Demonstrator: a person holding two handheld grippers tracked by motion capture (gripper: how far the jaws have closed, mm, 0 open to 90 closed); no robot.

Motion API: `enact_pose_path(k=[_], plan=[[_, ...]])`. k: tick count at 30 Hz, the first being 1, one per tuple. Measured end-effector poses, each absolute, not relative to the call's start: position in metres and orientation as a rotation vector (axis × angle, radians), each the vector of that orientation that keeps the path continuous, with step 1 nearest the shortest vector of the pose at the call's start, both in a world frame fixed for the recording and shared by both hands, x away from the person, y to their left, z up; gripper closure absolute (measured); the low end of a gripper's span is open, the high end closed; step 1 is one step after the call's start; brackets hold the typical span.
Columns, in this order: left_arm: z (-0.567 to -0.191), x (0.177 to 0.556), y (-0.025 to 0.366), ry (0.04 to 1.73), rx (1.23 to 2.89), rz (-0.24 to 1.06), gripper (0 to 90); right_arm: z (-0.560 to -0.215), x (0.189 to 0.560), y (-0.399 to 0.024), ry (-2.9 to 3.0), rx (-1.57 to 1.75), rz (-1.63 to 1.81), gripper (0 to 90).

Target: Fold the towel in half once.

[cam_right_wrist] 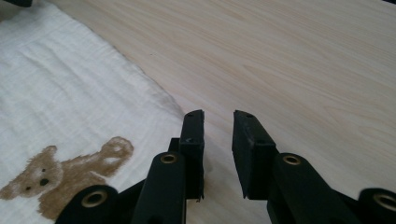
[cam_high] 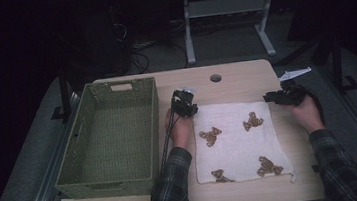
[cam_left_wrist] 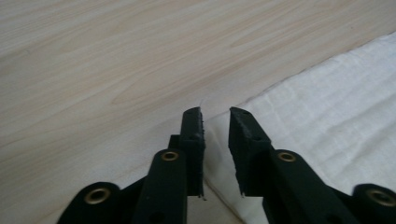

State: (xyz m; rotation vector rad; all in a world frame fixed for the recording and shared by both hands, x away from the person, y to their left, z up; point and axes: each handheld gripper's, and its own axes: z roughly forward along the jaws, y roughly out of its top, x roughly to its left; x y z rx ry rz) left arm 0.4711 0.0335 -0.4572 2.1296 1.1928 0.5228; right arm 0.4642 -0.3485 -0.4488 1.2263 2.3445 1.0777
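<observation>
Cloth, a white woven square printed with brown bears, lies flat on the pale wooden table between both grippers seen from above, while the left gripper and right gripper close-ups show released, empty jaws at its far corners, so a shallow pinch could miss the thin hem.

A green woven basket is set on the left part of the table, running from near the back edge to the front edge; a handle slot is cut in its far wall. A round grommet hole is seen near the middle of the table's back edge. Beyond the table, the white legs of a second desk and a tangle of cables are seen on the grey floor.
</observation>
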Motion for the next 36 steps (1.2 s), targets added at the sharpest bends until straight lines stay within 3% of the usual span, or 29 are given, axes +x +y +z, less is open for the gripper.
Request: enact_pose_path(k=[13,23,26,30,36], plan=[[-0.466,0.477,0.037,1.198,2.150,0.447,60.9,-0.463,0.470,-0.341,2.446,1.235,1.114,69.9],[-0.467,0.478,0.037,1.175,2.157,0.439,60.6,-0.469,0.466,-0.331,2.513,1.171,1.043,81.8],[-0.467,0.477,0.036,1.148,2.164,0.428,66.3,-0.469,0.466,-0.330,2.515,1.186,1.046,84.5],[-0.467,0.477,0.036,1.119,2.168,0.398,82.6,-0.466,0.465,-0.331,2.490,1.182,1.053,85.7],[-0.463,0.476,0.039,1.113,2.113,0.377,85.3,-0.455,0.461,-0.339,2.430,1.155,1.093,85.7]])
